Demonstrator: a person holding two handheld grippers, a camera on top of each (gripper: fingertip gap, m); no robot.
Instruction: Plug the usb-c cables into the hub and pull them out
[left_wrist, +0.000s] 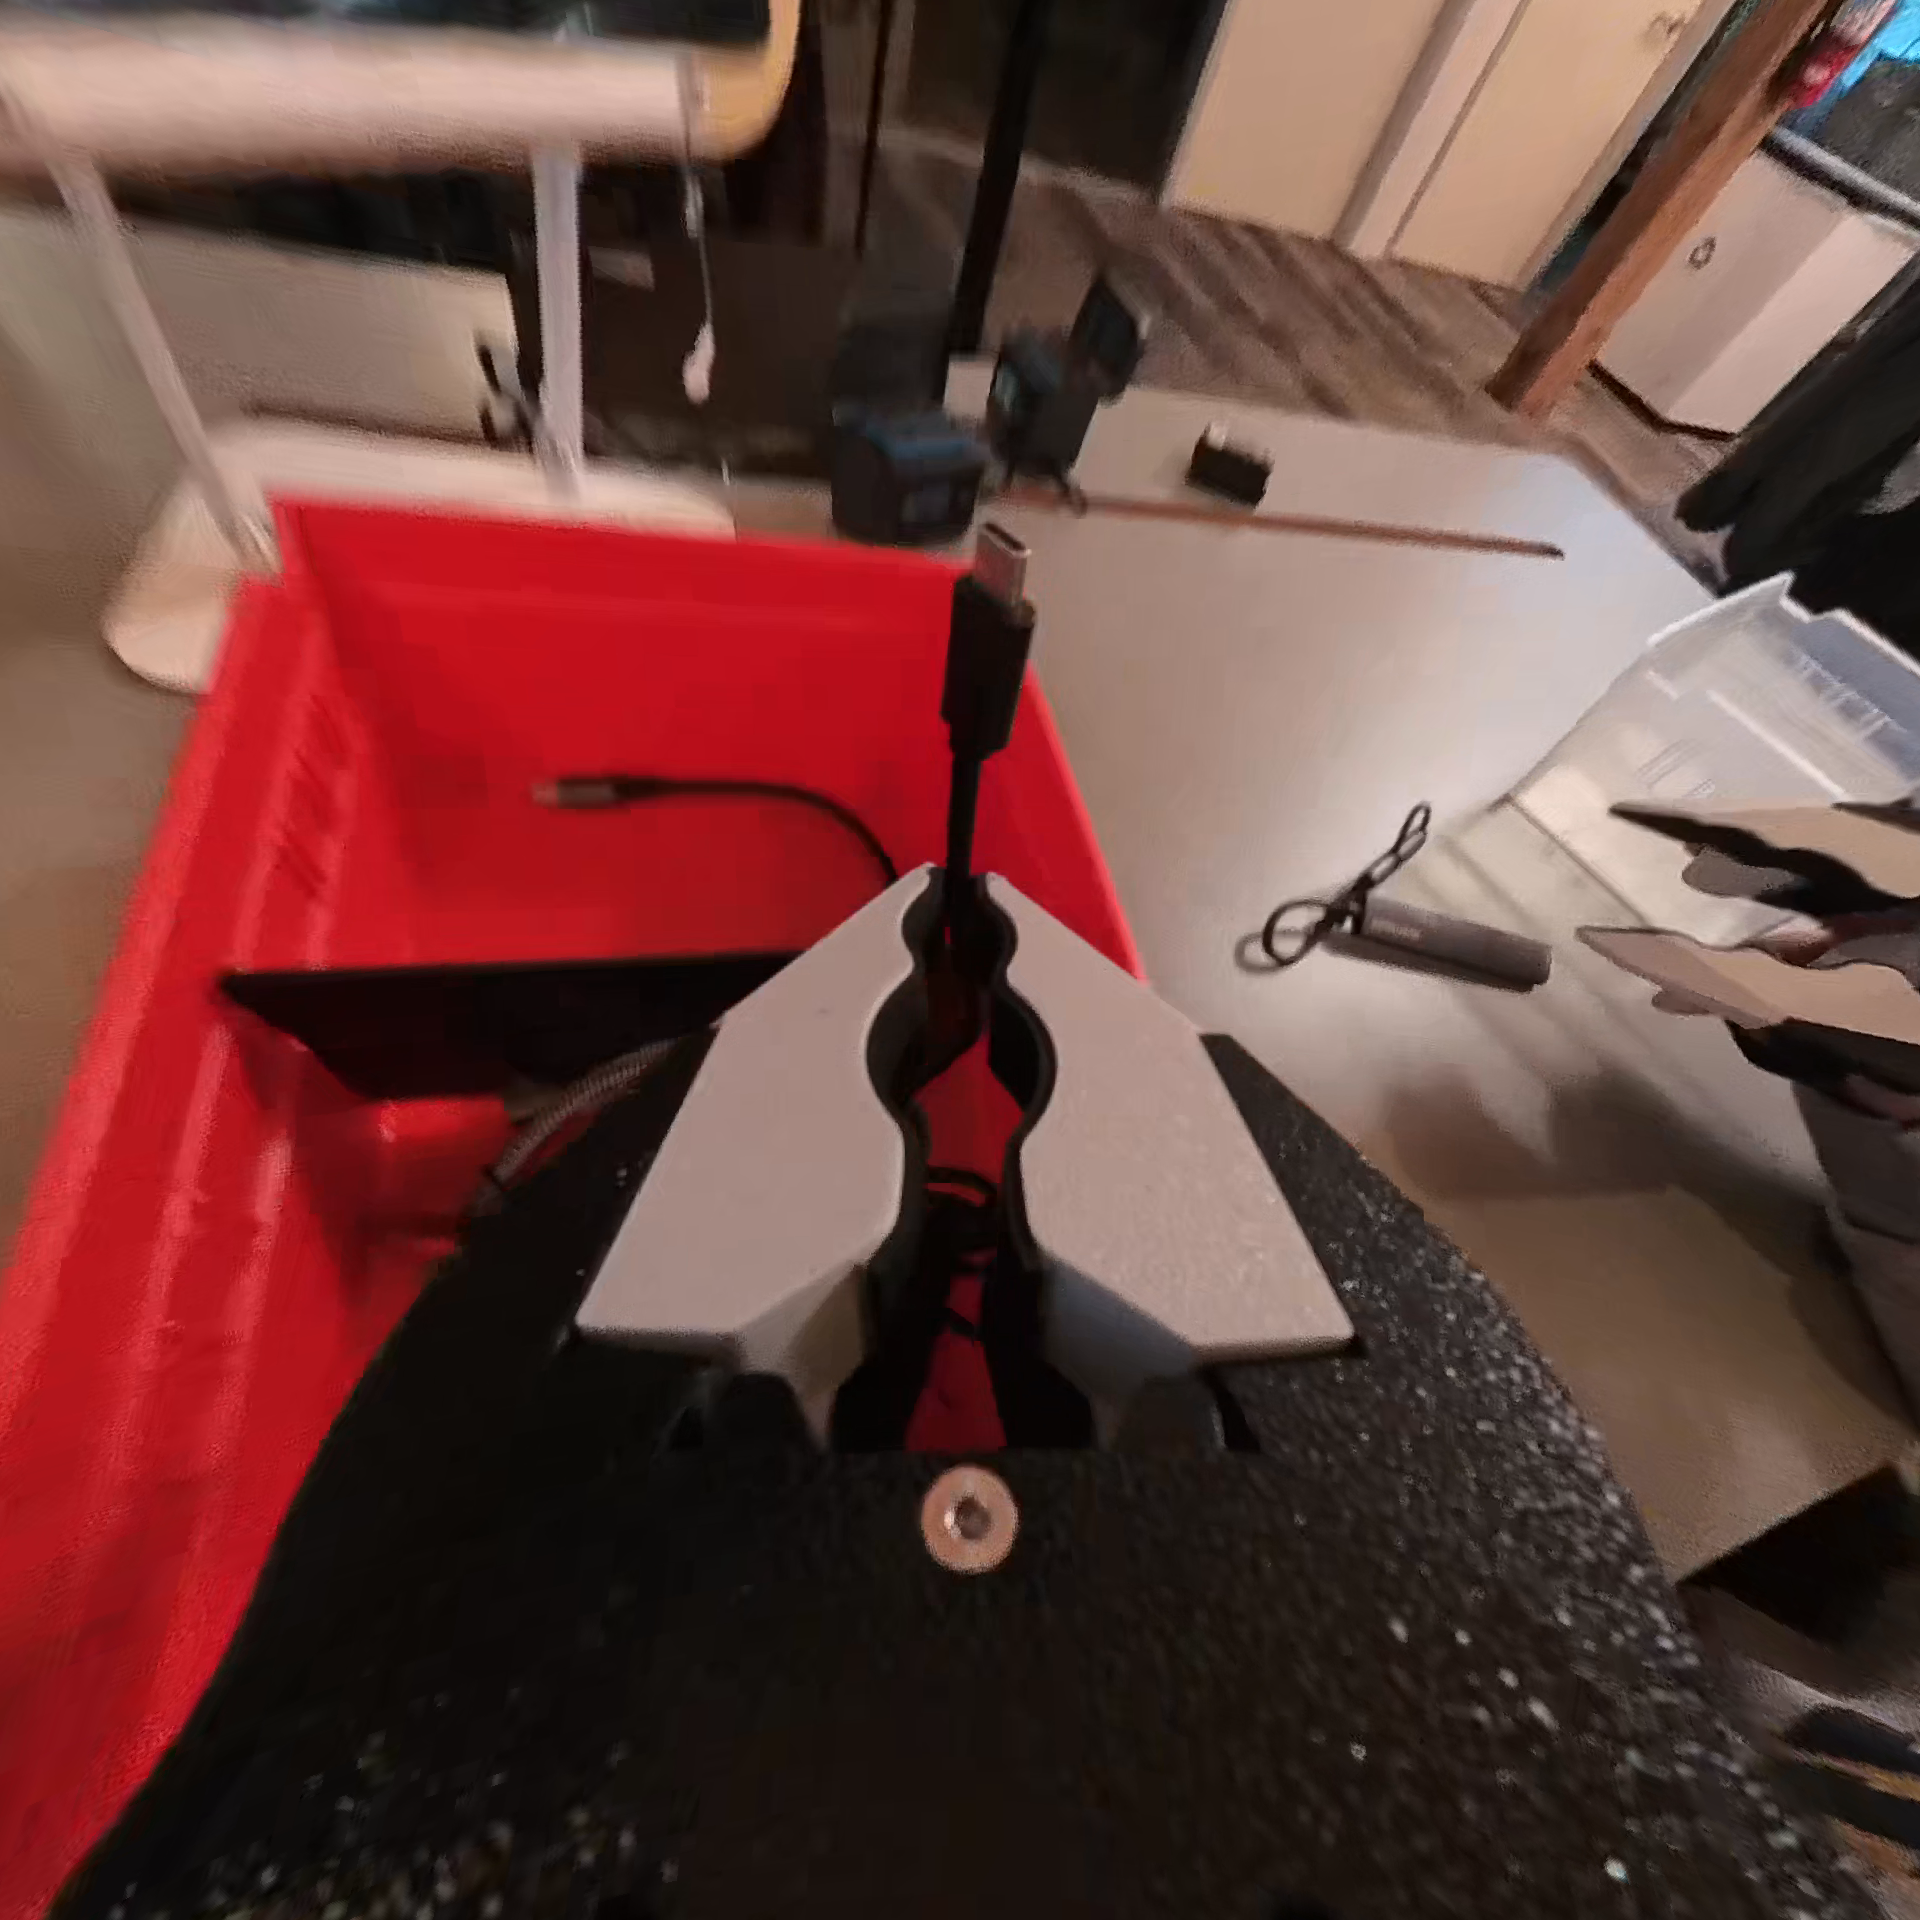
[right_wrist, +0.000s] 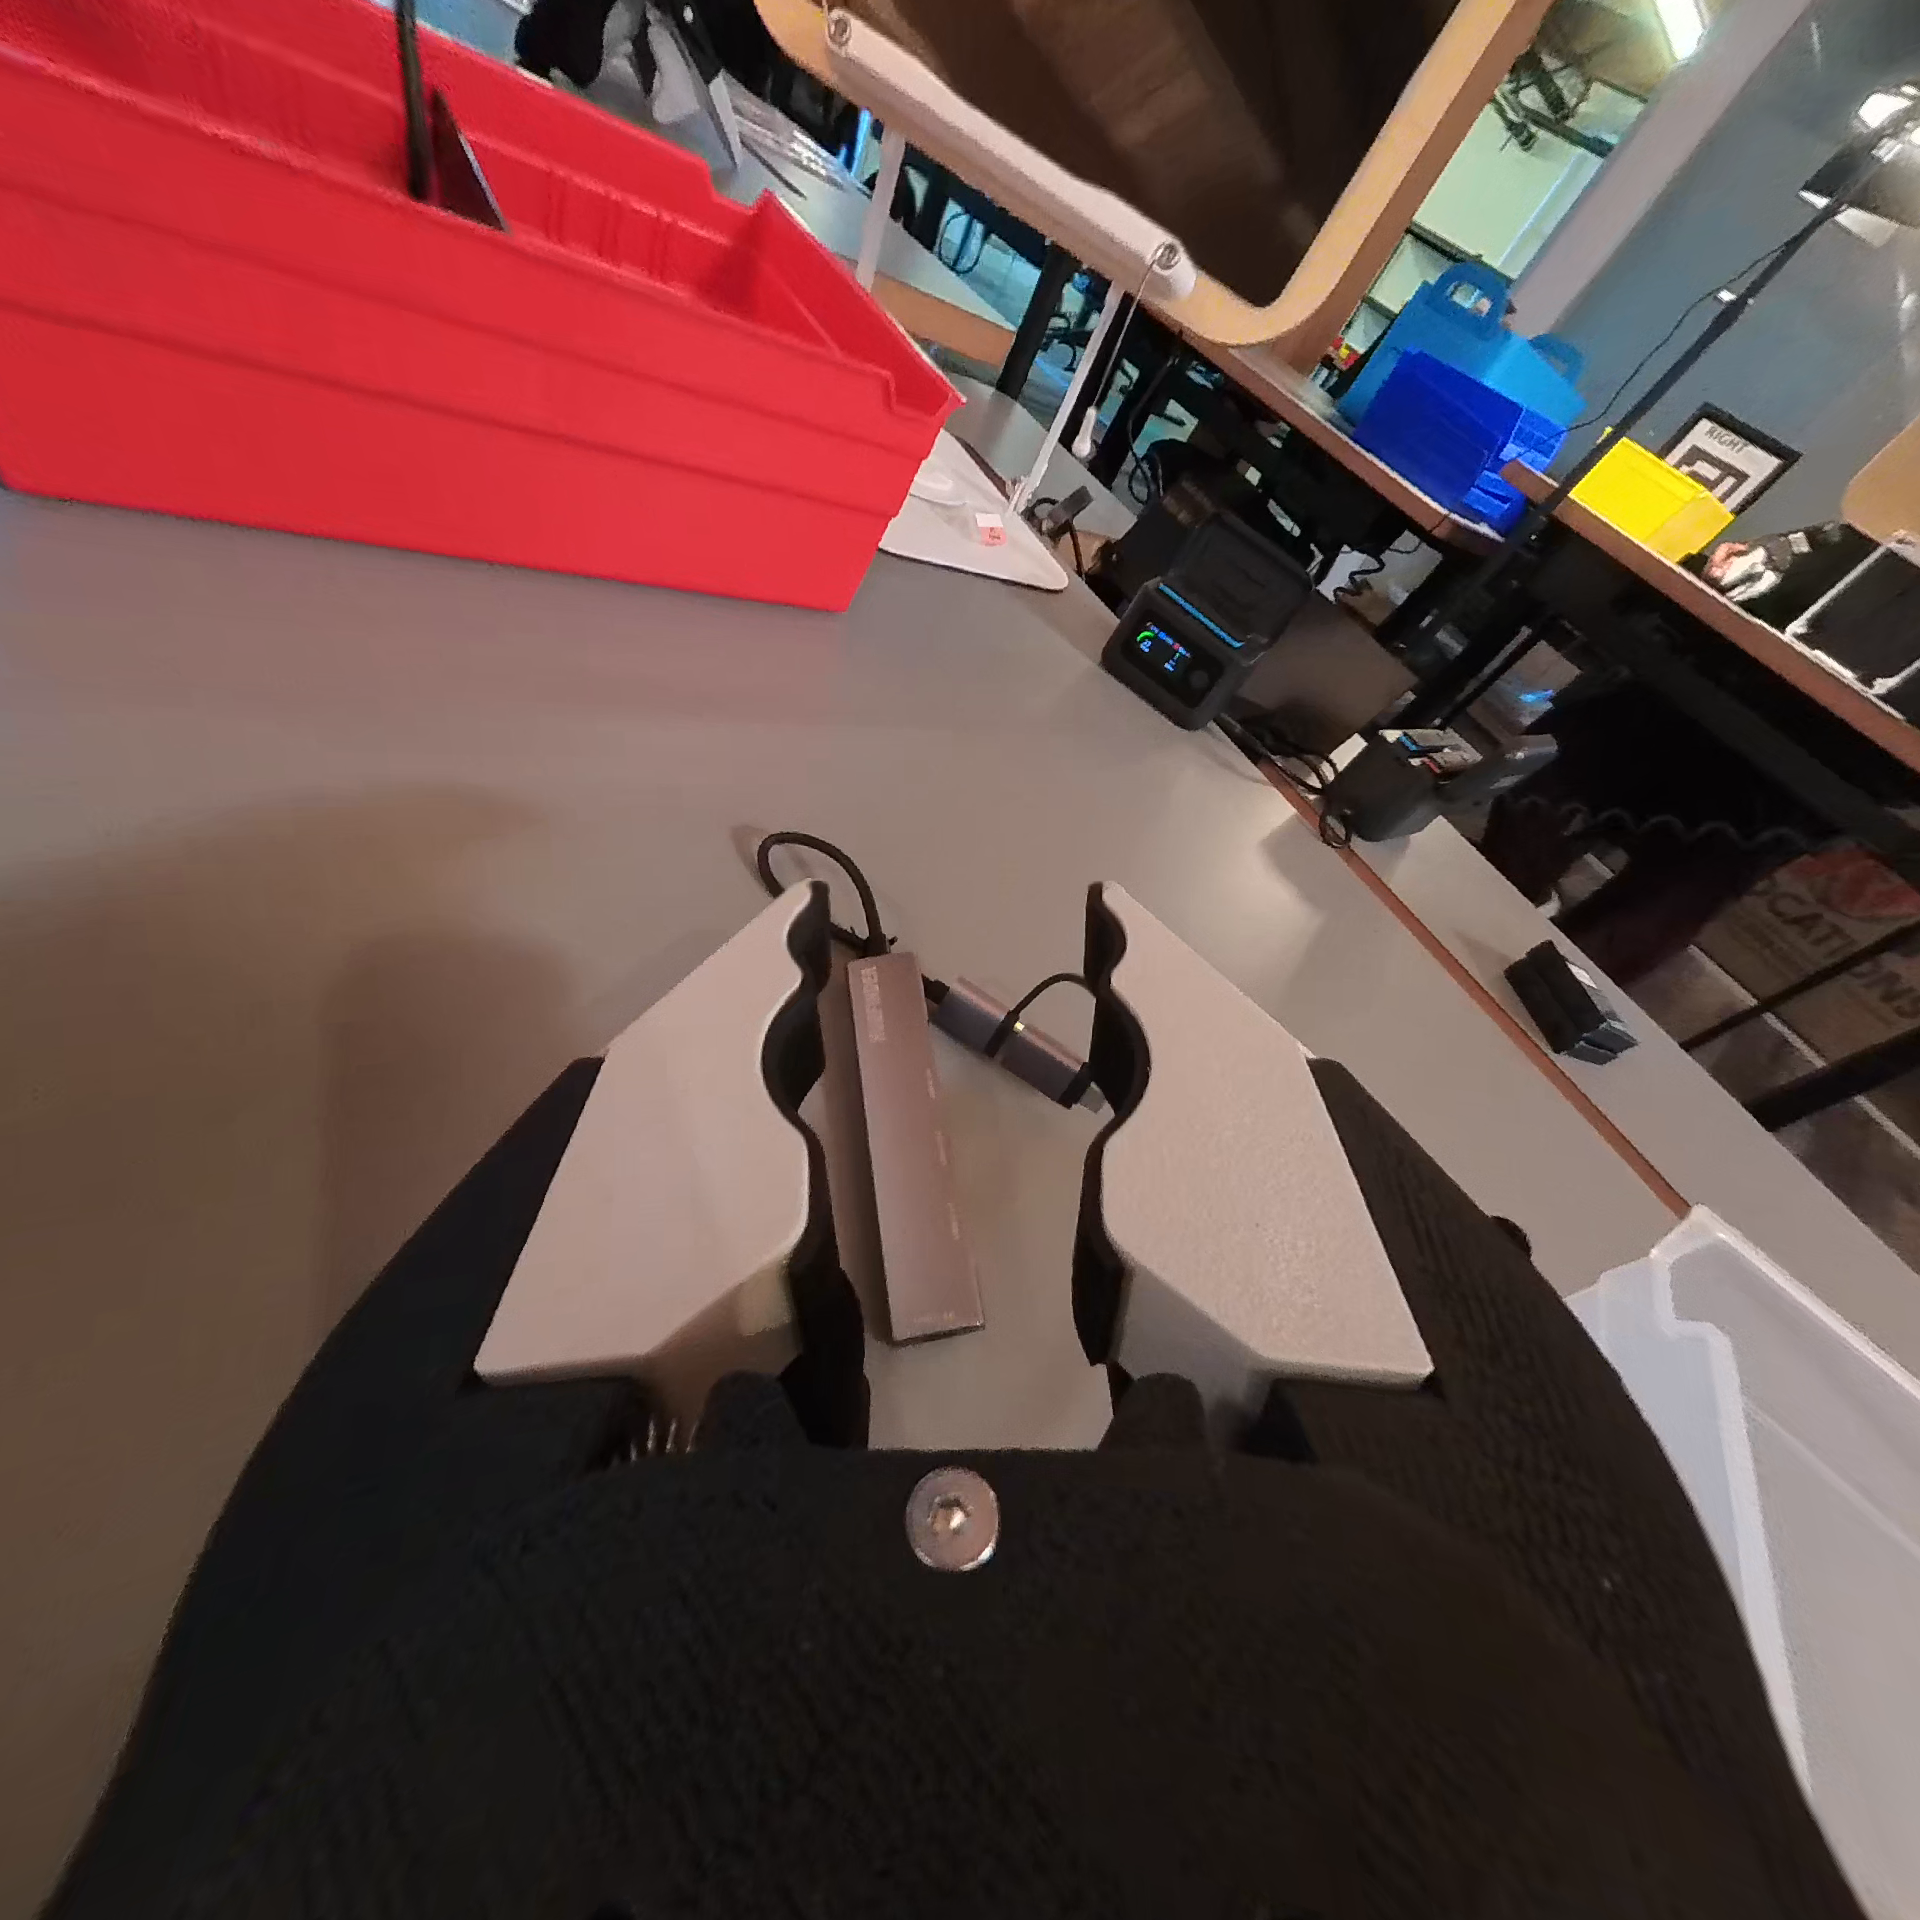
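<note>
Red plastic fills the left half of your left wrist view: the red bin (left_wrist: 436, 727) sits on the grey table (left_wrist: 1299, 748), and your left gripper (left_wrist: 956, 894) hangs over its right-hand part. Your left tongs are clenched on a black usb-c cable (left_wrist: 982, 665), pinching the cord just below the plug, so the plug stands above the fingertips with its metal tip up and free of any socket. A second cable (left_wrist: 717, 795) lies loose on the bin floor, its plug end pointing left, and a dark divider (left_wrist: 468, 1008) crosses the bin nearer to you.

Off to the right on the table you can see the hub (left_wrist: 1455, 940), well apart from the bin.

In your right wrist view, your right gripper (right_wrist: 956, 904) is released, its grey fingers (right_wrist: 665, 1164) spread to either side of the hub (right_wrist: 914, 1153). The hub lies flat on the table (right_wrist: 468, 779) between them, closer to the left finger; whether it touches that finger you cannot tell. A short lead with a grey adapter (right_wrist: 997, 1023) curls beside the hub's far end. A clear plastic bin (right_wrist: 1766, 1455) stands at your right.
</note>
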